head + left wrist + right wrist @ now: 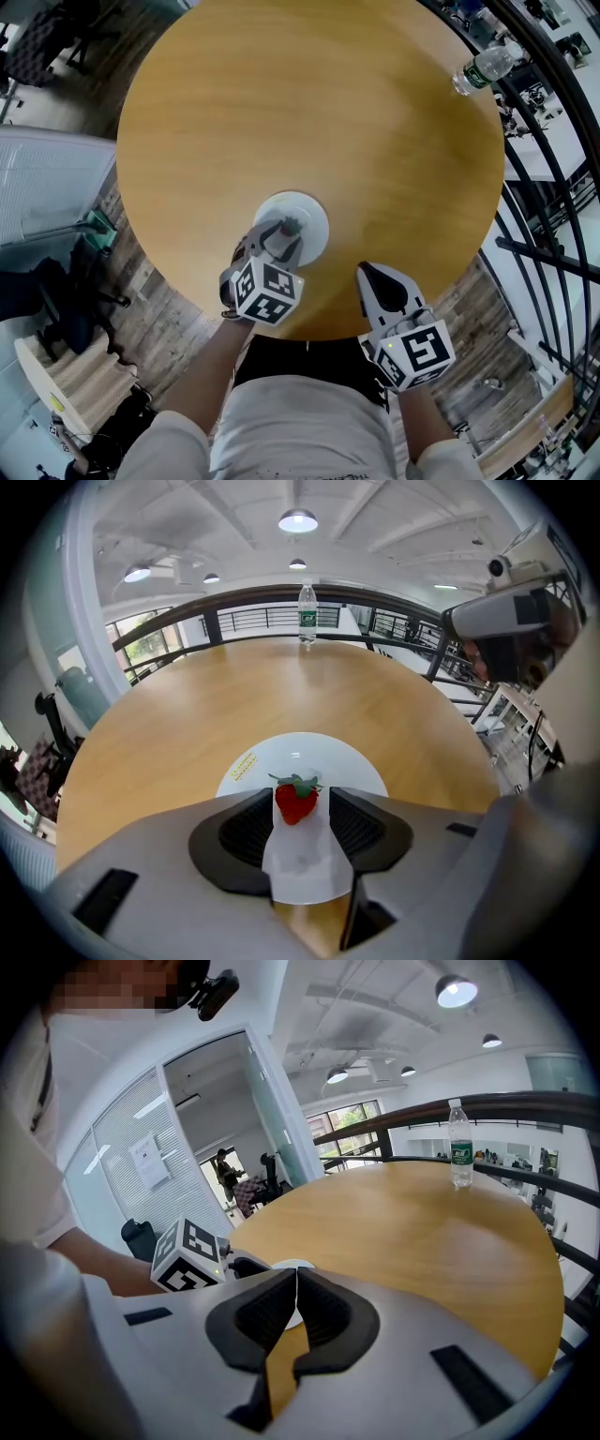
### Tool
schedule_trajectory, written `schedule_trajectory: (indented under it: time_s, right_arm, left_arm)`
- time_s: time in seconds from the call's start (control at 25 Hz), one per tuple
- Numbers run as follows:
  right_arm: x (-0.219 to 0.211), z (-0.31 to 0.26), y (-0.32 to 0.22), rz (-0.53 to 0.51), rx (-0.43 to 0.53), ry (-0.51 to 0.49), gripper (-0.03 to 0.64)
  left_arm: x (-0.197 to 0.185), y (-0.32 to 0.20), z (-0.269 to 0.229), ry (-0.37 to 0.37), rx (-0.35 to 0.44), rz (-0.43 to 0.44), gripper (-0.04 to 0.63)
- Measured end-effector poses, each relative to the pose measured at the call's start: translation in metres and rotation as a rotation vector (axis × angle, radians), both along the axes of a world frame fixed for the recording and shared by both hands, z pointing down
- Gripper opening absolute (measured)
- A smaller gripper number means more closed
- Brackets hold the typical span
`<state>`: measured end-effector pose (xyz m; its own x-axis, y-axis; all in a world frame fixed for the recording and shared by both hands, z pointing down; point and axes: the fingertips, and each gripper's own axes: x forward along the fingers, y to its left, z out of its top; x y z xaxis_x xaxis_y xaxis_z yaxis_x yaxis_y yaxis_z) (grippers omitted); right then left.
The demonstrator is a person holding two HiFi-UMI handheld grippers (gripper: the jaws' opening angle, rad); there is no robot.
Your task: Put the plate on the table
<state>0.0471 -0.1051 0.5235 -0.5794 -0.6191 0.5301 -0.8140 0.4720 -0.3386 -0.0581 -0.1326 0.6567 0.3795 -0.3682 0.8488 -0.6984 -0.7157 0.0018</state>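
A white plate lies flat on the round wooden table, close to its front edge. A red strawberry rests on the plate's near part. My left gripper reaches over the plate's near rim. Its jaws stand open on either side of the strawberry, and the white plate shows in the gap. My right gripper is shut and empty. It hovers at the table's front edge, to the right of the plate. In the right gripper view the shut jaws point toward the plate.
A clear water bottle stands at the table's far right edge, next to a dark metal railing. An office chair is on the floor at the left. The person's torso is right behind the table's front edge.
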Motion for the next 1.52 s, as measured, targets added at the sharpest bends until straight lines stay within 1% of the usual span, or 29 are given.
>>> schedule_trajectory:
  time_s: [0.16, 0.28, 0.4, 0.52, 0.64, 0.76, 0.84, 0.92, 1.0, 1.08, 1.28, 1.44, 1.52]
  right_arm:
    - [-0.002, -0.006, 0.002, -0.002, 0.006, -0.004, 0.026]
    - [-0.002, -0.015, 0.004, -0.002, 0.018, -0.004, 0.026]
    - [-0.005, -0.025, 0.006, -0.006, 0.042, -0.009, 0.026]
    - [-0.008, -0.036, 0.013, -0.012, 0.051, -0.013, 0.026]
    - [-0.008, -0.049, 0.017, -0.024, 0.068, -0.007, 0.026]
    - [-0.007, -0.059, 0.018, -0.033, 0.104, -0.005, 0.026]
    - [-0.008, -0.067, 0.028, -0.035, 0.106, -0.006, 0.026]
    - [-0.009, -0.077, 0.036, -0.037, 0.113, -0.006, 0.026]
    - [-0.010, -0.088, 0.042, -0.037, 0.127, -0.007, 0.026]
    - [-0.010, -0.097, 0.048, -0.038, 0.139, -0.010, 0.026]
    - [-0.008, -0.112, 0.049, -0.044, 0.174, -0.004, 0.026]
    - [-0.006, -0.125, 0.050, -0.057, 0.186, -0.009, 0.026]
    - [-0.007, -0.130, 0.048, -0.058, 0.191, -0.010, 0.026]
  left_arm:
    - [-0.002, 0.002, -0.013, 0.011, 0.020, -0.008, 0.202]
    - [-0.007, 0.004, -0.029, 0.024, 0.039, -0.031, 0.202]
    - [-0.016, 0.005, -0.050, 0.061, 0.065, -0.078, 0.201]
    - [-0.020, 0.019, -0.074, 0.099, 0.093, -0.093, 0.194]
    - [-0.017, 0.034, -0.098, 0.163, 0.116, -0.127, 0.148]
    - [-0.014, 0.038, -0.125, 0.219, 0.169, -0.162, 0.088]
    - [-0.014, 0.050, -0.148, 0.255, 0.185, -0.171, 0.067]
    - [-0.015, 0.062, -0.168, 0.312, 0.175, -0.194, 0.051]
    - [-0.015, 0.072, -0.186, 0.384, 0.146, -0.226, 0.036]
    - [-0.018, 0.081, -0.201, 0.429, 0.136, -0.255, 0.028]
    - [-0.030, 0.091, -0.222, 0.457, 0.185, -0.303, 0.025]
    - [-0.037, 0.100, -0.232, 0.422, 0.252, -0.328, 0.025]
    - [-0.041, 0.102, -0.236, 0.417, 0.277, -0.342, 0.025]
